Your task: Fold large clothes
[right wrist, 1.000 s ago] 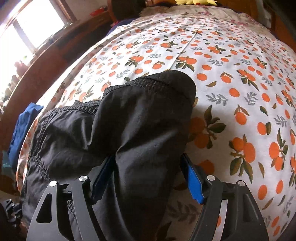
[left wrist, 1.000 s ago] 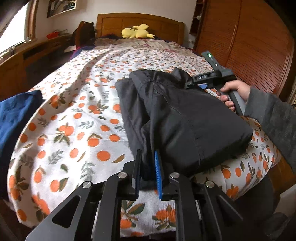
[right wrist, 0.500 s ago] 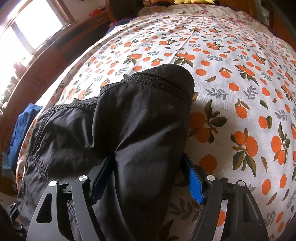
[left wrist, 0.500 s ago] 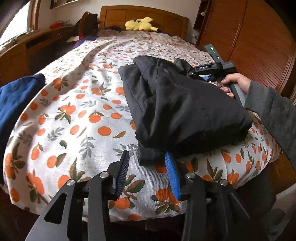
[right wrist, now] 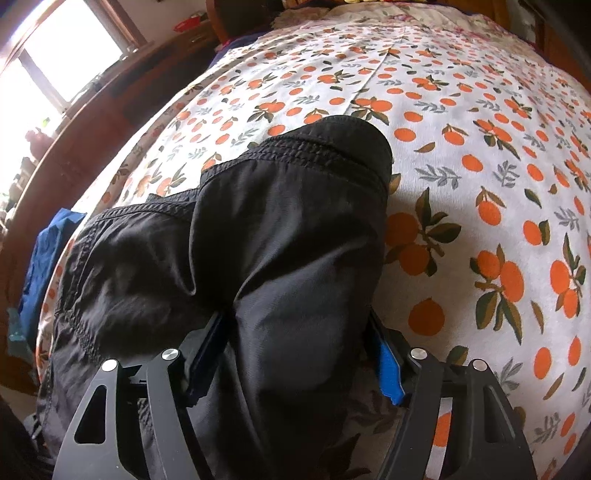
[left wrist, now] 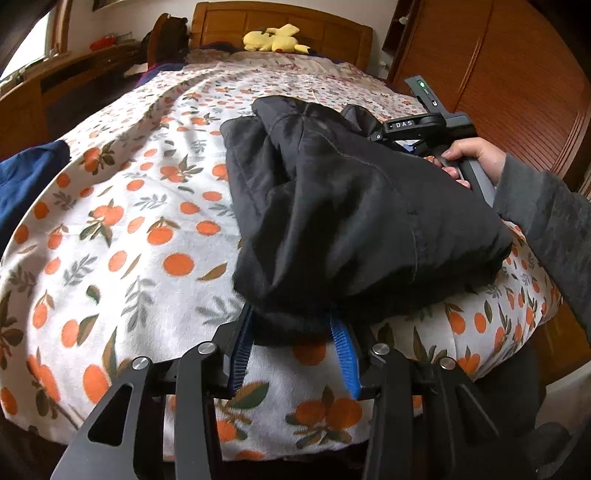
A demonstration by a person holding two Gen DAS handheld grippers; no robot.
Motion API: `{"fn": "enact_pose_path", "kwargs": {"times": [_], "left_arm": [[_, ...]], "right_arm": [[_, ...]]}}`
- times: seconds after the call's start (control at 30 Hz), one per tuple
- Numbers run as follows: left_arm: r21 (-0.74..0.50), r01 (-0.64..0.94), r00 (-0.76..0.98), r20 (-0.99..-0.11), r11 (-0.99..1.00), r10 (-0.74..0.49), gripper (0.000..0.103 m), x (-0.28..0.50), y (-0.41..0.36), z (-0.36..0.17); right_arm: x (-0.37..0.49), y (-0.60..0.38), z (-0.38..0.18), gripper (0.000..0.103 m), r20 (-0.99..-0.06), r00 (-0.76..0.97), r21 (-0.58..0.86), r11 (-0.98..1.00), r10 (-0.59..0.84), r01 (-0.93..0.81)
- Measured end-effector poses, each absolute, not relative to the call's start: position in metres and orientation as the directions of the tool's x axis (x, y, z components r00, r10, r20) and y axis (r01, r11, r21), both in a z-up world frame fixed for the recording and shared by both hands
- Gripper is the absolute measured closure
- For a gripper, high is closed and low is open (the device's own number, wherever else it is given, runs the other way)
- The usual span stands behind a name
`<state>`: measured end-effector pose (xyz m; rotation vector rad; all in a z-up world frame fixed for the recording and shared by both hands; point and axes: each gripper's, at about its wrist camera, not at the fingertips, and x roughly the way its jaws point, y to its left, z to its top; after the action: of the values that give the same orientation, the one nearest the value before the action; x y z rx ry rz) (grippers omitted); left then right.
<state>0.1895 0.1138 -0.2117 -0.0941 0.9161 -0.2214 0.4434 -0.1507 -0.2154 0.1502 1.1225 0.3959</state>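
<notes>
1. Ahead of the left gripper [left wrist: 291, 334] stretches the white bedspread printed with oranges and leaves [left wrist: 122, 229]; at its far end a yellow plush toy [left wrist: 275, 38] lies against the wooden headboard [left wrist: 280, 20].
2. To the left of those jaws a dark blue cloth [left wrist: 27, 177] lies on the bed's edge, well apart from the garment; the same cloth [right wrist: 44, 258] shows far left of the right gripper [right wrist: 299, 350].
3. A reddish wooden wardrobe with slatted doors [left wrist: 517, 74] stands off to the right, and a bright window [right wrist: 55, 62] lies up and left of the right jaws.
4. The person's right hand [left wrist: 469, 158], in a grey sleeve [left wrist: 550, 229], holds the right gripper's handle beyond the garment; the bundle hides that gripper's fingers in the left wrist view.
5. The folded black, slightly shiny fabric garment [left wrist: 354, 218] lies on the near right part of the bed. Its near corner sits between the left gripper's blue-padded fingers [left wrist: 242, 354], which stand spread with cloth bulging between them; whether the pads press the fabric cannot be told.
6. In the right wrist view the garment [right wrist: 288, 240] runs forward from between the right jaws, its stitched hem at the far end. The fingers are wide apart, with a thick fold filling the gap; the left pad is mostly covered by cloth, and only part of the blue right pad [right wrist: 388, 365] shows.
</notes>
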Motion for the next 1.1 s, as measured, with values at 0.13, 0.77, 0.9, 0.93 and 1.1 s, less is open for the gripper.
{"fn": "enact_pose_path", "kwargs": {"times": [0.13,0.77,0.9,0.93,1.1], "left_arm": [[-0.184,0.159,0.587,-0.773,0.97,-0.243,0.087,0.194,0.114,-0.213],[-0.178,-0.023,0.806,-0.586,0.984,-0.087,0.096,0.162,0.245,-0.117],[-0.133,-0.124,0.834,-0.552,0.983,0.031,0.096,0.152,0.294,-0.089],[-0.124,-0.149,0.836,-0.545,0.981,0.058,0.096,0.149,0.305,-0.083],[-0.062,-0.288,0.823,-0.526,0.956,0.214,0.097,0.136,0.367,-0.052]], "right_arm": [[0.441,-0.15,-0.208,0.054,-0.843,0.38,0.317,0.922,0.381,-0.222],[0.414,-0.004,-0.075,0.078,-0.655,0.55,0.318,0.849,0.518,-0.421],[0.423,0.061,-0.056,0.078,-0.628,0.518,0.331,0.802,0.581,-0.498],[0.426,0.084,-0.051,0.078,-0.623,0.504,0.333,0.785,0.599,-0.522],[0.432,0.169,-0.032,0.079,-0.598,0.451,0.342,0.72,0.662,-0.603]]}}
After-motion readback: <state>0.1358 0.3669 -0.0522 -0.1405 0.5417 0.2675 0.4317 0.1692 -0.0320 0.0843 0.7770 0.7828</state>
